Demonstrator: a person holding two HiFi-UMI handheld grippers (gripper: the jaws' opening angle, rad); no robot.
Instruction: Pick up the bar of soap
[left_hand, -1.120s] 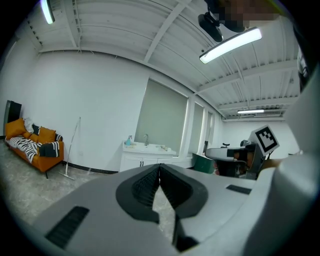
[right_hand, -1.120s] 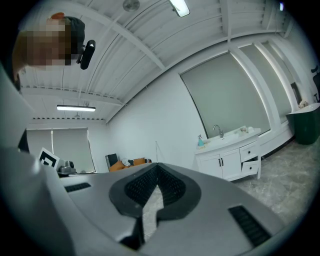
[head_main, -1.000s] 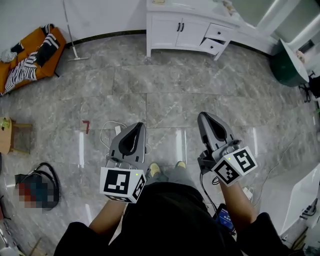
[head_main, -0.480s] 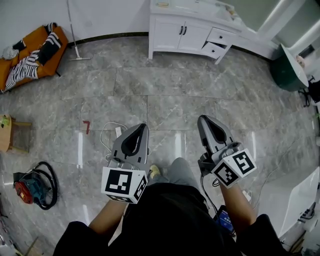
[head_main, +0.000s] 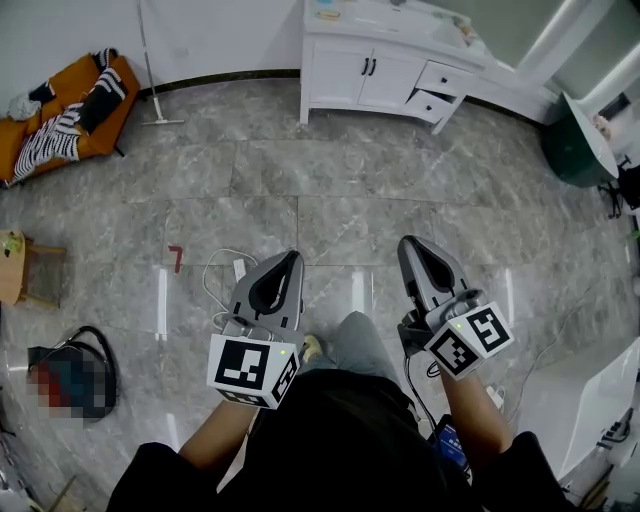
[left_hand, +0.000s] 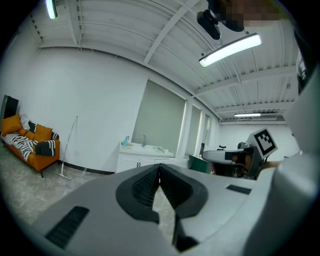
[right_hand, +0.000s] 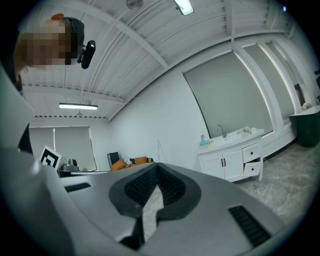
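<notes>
Left gripper and right gripper: each has its jaws closed tip to tip with nothing between them. They are held about level, side by side and apart, in front of the person.

Below them lies the grey tiled floor. Both grippers point toward the white vanity cabinet at the far wall, which stands well apart from them. Two of the cabinet's drawers are pulled open at its right end. On its top stand a blue spray bottle and a tap. To the right of the tap lie a few small pale items.

No bar of soap can be made out in any view. The small items are too small to tell whether one is the soap, though the vanity top is the likeliest place for it. The soap's long axis and the way it points therefore cannot be told.

Progress, as judged: the task is at its very start. Nothing is grasped and neither gripper is near the vanity. The approach, the opening of the jaws, the grasp and the lift all remain.
</notes>
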